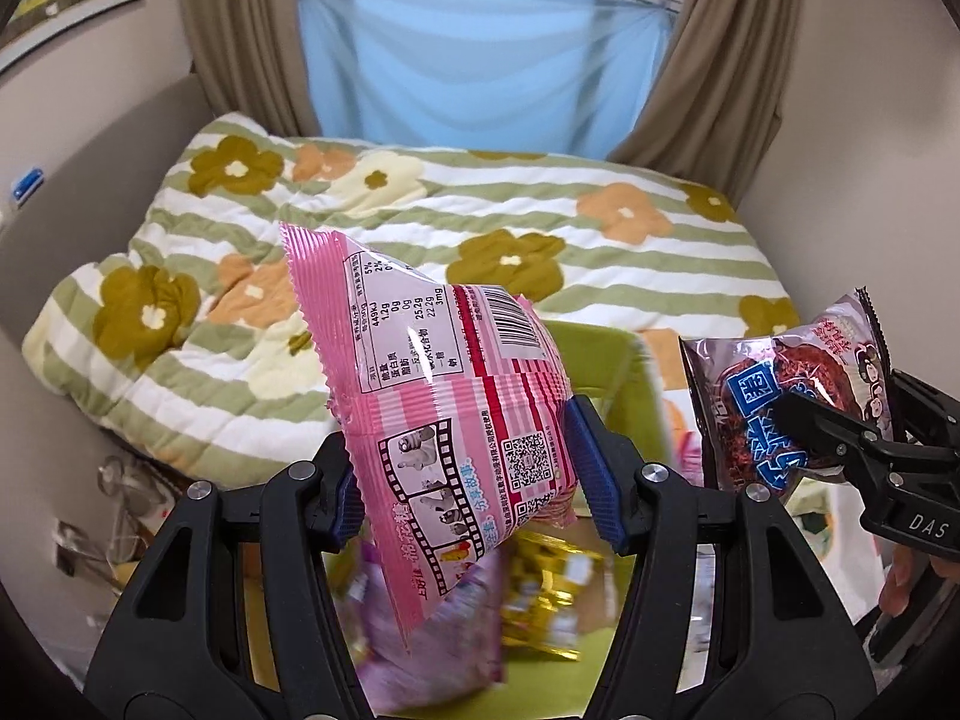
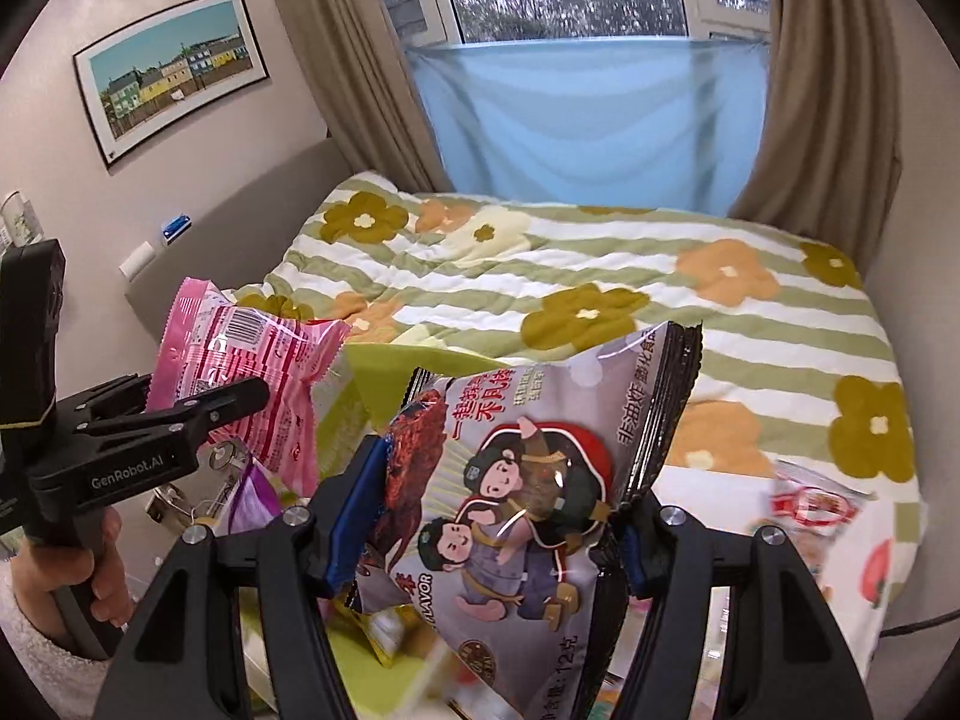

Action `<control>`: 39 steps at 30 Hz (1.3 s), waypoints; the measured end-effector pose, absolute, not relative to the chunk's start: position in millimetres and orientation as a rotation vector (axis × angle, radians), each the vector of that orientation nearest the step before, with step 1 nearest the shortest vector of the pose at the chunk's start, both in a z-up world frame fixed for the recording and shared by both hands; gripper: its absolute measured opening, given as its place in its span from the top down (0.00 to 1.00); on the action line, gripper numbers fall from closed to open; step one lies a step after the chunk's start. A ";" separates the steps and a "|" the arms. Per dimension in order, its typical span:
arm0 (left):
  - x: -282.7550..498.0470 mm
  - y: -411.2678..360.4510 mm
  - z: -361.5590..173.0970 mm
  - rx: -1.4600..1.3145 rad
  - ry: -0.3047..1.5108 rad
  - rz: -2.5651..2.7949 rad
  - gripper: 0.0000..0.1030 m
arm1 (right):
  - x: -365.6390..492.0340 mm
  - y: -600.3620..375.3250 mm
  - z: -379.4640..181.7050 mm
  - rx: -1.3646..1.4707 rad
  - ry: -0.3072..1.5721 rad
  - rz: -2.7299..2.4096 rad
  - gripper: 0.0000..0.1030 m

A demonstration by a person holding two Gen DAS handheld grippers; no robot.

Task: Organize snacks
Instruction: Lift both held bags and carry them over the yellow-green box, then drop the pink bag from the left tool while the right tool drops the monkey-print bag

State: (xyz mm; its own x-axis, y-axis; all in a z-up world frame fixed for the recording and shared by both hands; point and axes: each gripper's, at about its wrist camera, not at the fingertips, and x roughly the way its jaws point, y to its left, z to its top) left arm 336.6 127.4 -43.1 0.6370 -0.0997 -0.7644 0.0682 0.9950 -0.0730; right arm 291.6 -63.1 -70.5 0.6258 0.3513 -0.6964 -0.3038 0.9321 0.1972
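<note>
Together, we held two snacks in the air above the green bin point(image 1: 630, 360) at the foot of the bed point(image 1: 480, 210). Our left gripper point(image 1: 474, 480) had its fingers point(image 1: 591, 468) closed on the pink bag point(image 1: 432, 360), pinching its lower half. Our right gripper point(image 2: 480, 528) had closed on the grey pack point(image 2: 528, 480) the same way. Yellow packets point(image 1: 546, 600) already lay blurred in the bin below. We judged the step was best done by lowering each bag well inside the rim before opening, one at a time, so neither slid out.
</note>
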 end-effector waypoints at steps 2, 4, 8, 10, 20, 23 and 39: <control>352.5 141.1 -51.5 -0.040 0.898 -0.116 0.46 | 303.8 -46.8 -75.3 0.061 0.831 0.365 0.41; 368.2 151.0 -62.8 -0.025 0.925 -0.136 0.46 | 314.6 -32.3 -81.3 0.060 0.849 0.346 0.41; 392.6 163.0 -88.5 -0.013 0.984 -0.168 0.46 | 331.2 -11.3 -91.6 0.057 0.876 0.305 0.41; 404.3 168.7 -101.5 -0.013 1.017 -0.188 0.46 | 338.6 -4.1 -97.1 0.056 0.884 0.285 0.41; 415.4 186.1 -123.2 0.021 1.020 -0.169 0.00 | 369.8 17.0 -123.6 0.034 0.952 0.263 0.41; 408.7 197.8 -123.4 -0.011 1.020 -0.135 0.00 | 374.8 20.7 -130.9 0.044 0.968 0.288 0.41; 387.0 224.7 -117.1 -0.077 1.001 -0.022 0.01 | 386.7 52.0 -149.3 -0.009 0.948 0.413 0.00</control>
